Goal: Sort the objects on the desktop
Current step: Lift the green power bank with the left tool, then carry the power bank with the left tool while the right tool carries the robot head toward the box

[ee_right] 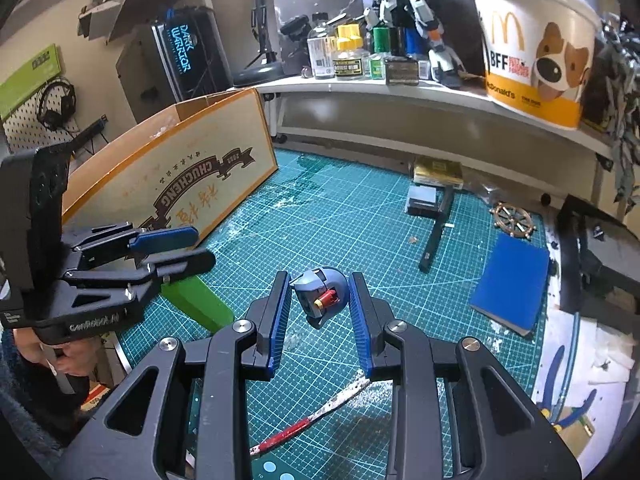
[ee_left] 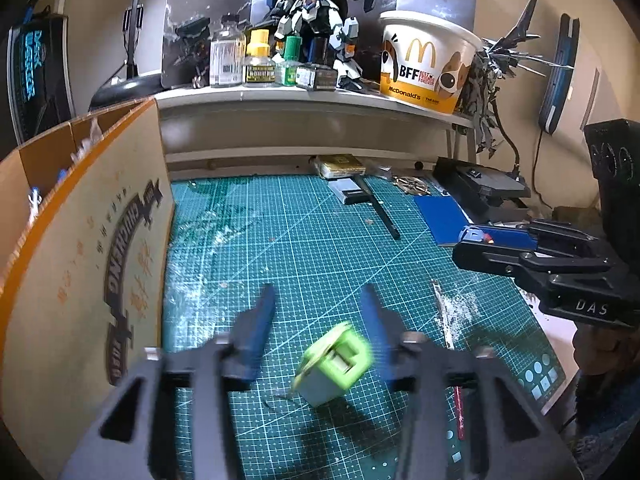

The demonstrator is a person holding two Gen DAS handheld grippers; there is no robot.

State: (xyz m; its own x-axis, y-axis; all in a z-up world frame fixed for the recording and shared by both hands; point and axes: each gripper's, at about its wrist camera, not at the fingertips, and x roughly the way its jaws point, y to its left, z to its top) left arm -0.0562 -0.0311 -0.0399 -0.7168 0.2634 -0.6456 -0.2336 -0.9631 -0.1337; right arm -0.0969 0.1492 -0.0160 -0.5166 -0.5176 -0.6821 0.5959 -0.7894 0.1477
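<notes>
Left gripper (ee_left: pixel 320 312) fingers stand apart; one blurred green-and-white block (ee_left: pixel 334 364) sits between them over the cutting mat (ee_left: pixel 304 240), pads clear. Right gripper (ee_right: pixel 320 300) we see clamped on one blue-grey model head (ee_right: pixel 320 296).

shelf (ee_left: pixel 280 98): McDonald's bucket (ee_left: pixel 428 64), robot model (ee_left: pixel 312 12), bottles (ee_left: pixel 260 60) | wall: headphones (ee_right: pixel 56 104)
</notes>
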